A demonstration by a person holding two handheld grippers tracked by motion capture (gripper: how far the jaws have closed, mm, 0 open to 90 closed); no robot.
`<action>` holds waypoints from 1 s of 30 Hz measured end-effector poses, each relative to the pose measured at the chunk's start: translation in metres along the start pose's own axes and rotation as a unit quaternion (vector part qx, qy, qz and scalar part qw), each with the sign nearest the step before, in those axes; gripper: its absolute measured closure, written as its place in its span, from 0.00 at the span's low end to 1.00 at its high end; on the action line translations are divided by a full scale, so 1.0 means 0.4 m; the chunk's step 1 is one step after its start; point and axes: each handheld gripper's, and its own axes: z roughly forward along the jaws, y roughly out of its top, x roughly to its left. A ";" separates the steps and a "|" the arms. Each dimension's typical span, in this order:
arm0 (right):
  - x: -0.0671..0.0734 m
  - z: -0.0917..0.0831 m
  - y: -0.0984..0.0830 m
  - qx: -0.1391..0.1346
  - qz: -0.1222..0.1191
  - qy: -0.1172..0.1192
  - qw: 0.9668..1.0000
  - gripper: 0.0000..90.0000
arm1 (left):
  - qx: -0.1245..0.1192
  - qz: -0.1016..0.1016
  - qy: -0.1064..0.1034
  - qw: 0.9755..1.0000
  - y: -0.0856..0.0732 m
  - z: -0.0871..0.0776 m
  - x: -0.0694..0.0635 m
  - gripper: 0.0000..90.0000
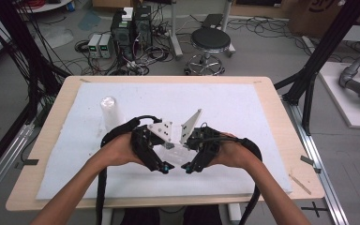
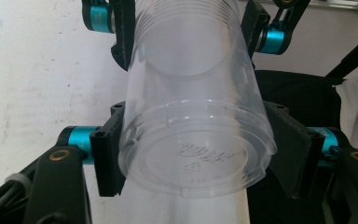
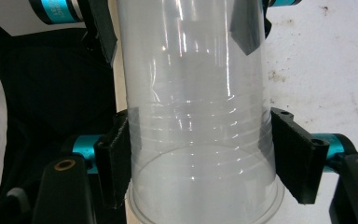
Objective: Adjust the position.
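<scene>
White foam sheeting covers most of the pale wooden table, its surface faintly speckled and, seen close in the right gripper view, marked with a few brown stains. Near the front middle of that sheet, a person's two hands meet, each gripping a black tool with teal fittings. Between the tools lies a stack of clear plastic cups, held level above the foam. The left gripper has its pads pressed against the base end of the stack, where an embossed mark shows on the bottom. The right gripper is clamped on the ribbed rim end, pads tight on both sides. The far gripper's jaws can be seen in each gripper view, holding the opposite end.

Another clear cup stands upright on the foam, well apart toward the far left. Beyond the table, the grey floor is cluttered: a round black stool on a chrome base, two dark computer towers, small grey power units, and loose cables everywhere. Black metal framing rises at both sides.
</scene>
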 end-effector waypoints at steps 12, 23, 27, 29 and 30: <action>0.000 0.005 -0.001 0.002 -0.001 0.003 1.000 0.34 | -0.003 -0.001 0.002 1.000 -0.005 -0.001 0.006 0.46; -0.001 0.004 -0.010 -0.031 -0.007 -0.003 0.999 0.15 | -0.007 0.004 0.007 1.000 -0.009 -0.007 0.005 0.46; -0.002 -0.003 -0.017 -0.054 -0.012 -0.001 0.998 0.15 | -0.010 0.000 0.008 1.000 -0.012 -0.011 0.004 0.46; -0.001 -0.009 -0.021 -0.069 -0.008 -0.002 0.998 0.15 | -0.012 0.000 0.008 1.000 -0.016 -0.012 0.003 0.46; -0.001 -0.012 -0.023 -0.080 -0.006 -0.004 0.997 0.15 | -0.022 -0.002 0.004 1.000 -0.020 -0.011 0.002 0.46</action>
